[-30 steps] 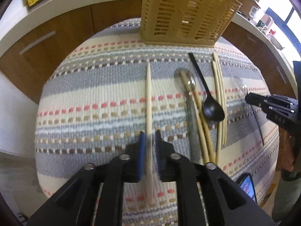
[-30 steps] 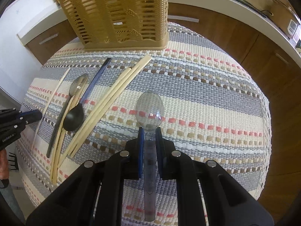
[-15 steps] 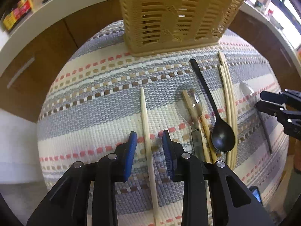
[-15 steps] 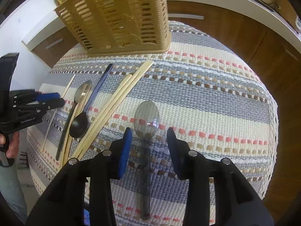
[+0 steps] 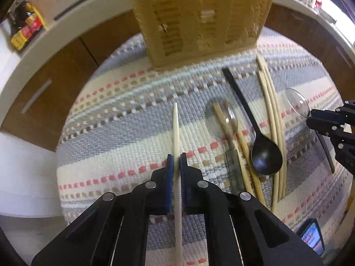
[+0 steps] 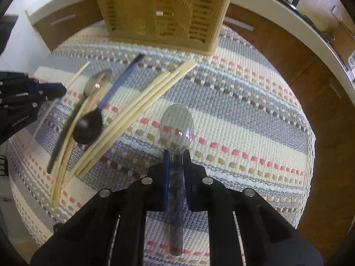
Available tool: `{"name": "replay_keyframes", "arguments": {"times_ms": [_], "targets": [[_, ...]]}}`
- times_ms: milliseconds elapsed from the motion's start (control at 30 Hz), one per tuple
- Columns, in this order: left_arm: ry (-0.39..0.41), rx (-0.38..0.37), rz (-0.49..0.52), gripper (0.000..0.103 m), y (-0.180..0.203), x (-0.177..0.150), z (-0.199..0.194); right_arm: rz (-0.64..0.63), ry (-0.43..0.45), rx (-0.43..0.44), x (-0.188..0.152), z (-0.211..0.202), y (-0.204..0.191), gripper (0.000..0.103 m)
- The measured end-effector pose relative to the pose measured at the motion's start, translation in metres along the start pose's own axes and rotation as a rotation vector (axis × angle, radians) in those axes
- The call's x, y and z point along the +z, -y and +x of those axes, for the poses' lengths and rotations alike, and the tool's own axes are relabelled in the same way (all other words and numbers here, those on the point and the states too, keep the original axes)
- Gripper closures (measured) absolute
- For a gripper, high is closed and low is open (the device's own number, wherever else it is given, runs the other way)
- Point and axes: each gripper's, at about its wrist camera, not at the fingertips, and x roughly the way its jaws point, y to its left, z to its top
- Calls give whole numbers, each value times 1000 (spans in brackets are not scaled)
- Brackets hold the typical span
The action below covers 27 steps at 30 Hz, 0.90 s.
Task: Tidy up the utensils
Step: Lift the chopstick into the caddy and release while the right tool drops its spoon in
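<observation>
While left gripper (image 5: 176, 158) is clamped on a single chopstick (image 5: 175, 124), right gripper (image 6: 176, 155) jaws closing on clear spoon (image 6: 177, 128) handle, pads pressing it, woven mat (image 6: 244, 115) beneath

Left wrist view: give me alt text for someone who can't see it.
The left tool is shut on a single pale wooden chopstick over a striped woven mat. To the right lie a clear plastic spoon, a black plastic spoon and more loose chopsticks. A tan slotted plastic utensil basket stands at the mat's far edge.
</observation>
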Motion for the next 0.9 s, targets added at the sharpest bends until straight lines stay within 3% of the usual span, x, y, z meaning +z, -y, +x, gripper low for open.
{"name": "replay_keyframes", "arguments": {"times_ms": [67, 267, 367, 500, 633, 733, 900], "targets": [[51, -28, -29, 99, -5, 0, -16, 4, 74, 30, 5, -23, 4, 93], [352, -102, -90, 99, -18, 20, -109, 27, 329, 111, 29, -92, 17, 93], [528, -123, -107, 99, -20, 44, -154, 37, 448, 142, 46, -117, 27, 93], [693, -121, -142, 99, -24, 73, -180, 70, 648, 203, 81, -143, 39, 93], [834, -159, -189, 99, -24, 101, -183, 119, 787, 243, 111, -151, 53, 93], [932, -119, -218, 99, -23, 113, -181, 166, 847, 228, 131, -146, 61, 93], [991, -92, -292, 99, -34, 132, -165, 213, 893, 166, 152, -127, 72, 93]]}}
